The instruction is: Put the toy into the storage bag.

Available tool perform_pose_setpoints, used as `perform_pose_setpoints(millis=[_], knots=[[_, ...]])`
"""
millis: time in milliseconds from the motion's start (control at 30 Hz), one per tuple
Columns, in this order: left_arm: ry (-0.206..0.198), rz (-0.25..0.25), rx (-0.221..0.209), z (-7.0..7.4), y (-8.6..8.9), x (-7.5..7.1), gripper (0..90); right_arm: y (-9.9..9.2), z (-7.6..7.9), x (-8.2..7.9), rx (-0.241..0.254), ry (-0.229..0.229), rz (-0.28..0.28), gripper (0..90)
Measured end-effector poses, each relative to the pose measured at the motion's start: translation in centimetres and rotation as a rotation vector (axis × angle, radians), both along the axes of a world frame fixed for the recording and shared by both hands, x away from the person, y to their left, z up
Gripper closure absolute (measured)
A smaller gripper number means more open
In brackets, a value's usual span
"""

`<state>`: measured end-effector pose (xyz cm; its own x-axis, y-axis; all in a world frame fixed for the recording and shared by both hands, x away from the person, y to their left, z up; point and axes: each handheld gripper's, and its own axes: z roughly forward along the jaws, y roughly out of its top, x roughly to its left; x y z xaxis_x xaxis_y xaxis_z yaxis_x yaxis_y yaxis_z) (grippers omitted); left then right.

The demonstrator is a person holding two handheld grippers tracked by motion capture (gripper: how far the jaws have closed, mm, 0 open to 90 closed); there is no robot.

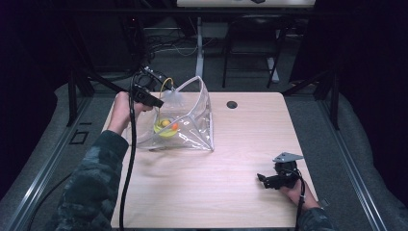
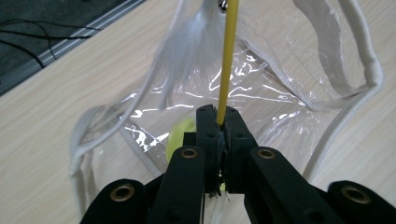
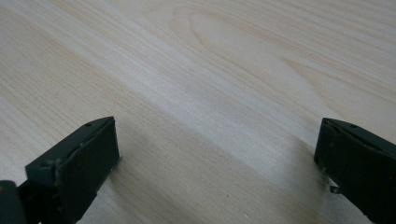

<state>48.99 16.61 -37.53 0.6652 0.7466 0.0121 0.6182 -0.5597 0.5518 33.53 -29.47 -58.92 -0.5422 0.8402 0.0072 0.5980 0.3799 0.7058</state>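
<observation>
The left gripper has its jaws pressed together on one thin yellow rod tipped with a white feather tuft, poised over the mouth of the one clear plastic bag. Inside the bag lie one yellow-green ball and one small orange piece. The rod is not yet in the bag; lowering and releasing it seems to be what remains. Well apart from the bag, the right gripper rests on the wooden table, jaws spread and empty.

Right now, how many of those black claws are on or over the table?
2. The left claw is over the clear plastic bag, shut on a yellow stick. The right claw rests open on the bare wooden table, near its right front corner.
</observation>
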Motion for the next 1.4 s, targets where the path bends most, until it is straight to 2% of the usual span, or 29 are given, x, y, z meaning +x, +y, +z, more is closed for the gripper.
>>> perform_pose_setpoints(millis=[33, 233, 500, 600, 667, 867, 933, 1033, 1167, 1367, 1400], knots=[[0.004, 0.001, 0.010, -0.3, 0.0, 0.0, 88.0, 0.0, 0.0, 0.0, 0.000, 0.000, 0.000, 0.0], [0.001, 0.019, -0.012, -0.9, -0.1, 0.3, 88.0, 0.0, 0.0, 0.0, -0.003, 0.001, 0.001, 0.0], [0.000, 0.020, 0.006, -1.8, -0.3, 0.8, 88.0, 0.0, 0.0, 0.0, 0.000, 0.000, 0.000, 0.0], [0.019, 0.018, 0.029, -2.5, -0.3, 0.8, 87.9, 0.0, 0.0, 0.0, -0.003, 0.001, 0.002, 0.0], [0.021, 0.029, 0.013, -2.9, 0.0, 0.9, 87.9, 0.0, 0.0, 0.0, 0.000, 0.000, 0.001, 0.0], [0.047, 0.047, 0.011, -3.4, 0.4, 1.2, 87.1, 0.0, 0.0, 0.0, -0.003, 0.000, 0.002, 0.0], [0.036, 0.064, -0.001, -3.3, 0.6, 1.2, 87.0, 0.0, 0.0, 0.0, -0.004, 0.001, 0.002, 0.0], [0.049, 0.058, -0.017, -3.2, 0.7, 1.2, 85.4, 0.0, 0.0, 0.0, -0.004, 0.001, 0.002, 0.0], [0.012, 0.052, -0.043, -2.2, 0.9, 0.5, 82.1, 0.0, 0.0, 0.0, 0.000, 0.000, 0.001, 0.0], [-0.018, 0.046, -0.081, -0.9, 2.0, -1.0, 71.4, 0.0, 0.0, 0.0, 0.000, 0.000, 0.001, 0.0], [-0.023, 0.050, -0.081, -0.7, 2.2, -1.2, 66.7, 0.0, 0.0, 0.0, 0.000, 0.000, 0.001, 0.0]])
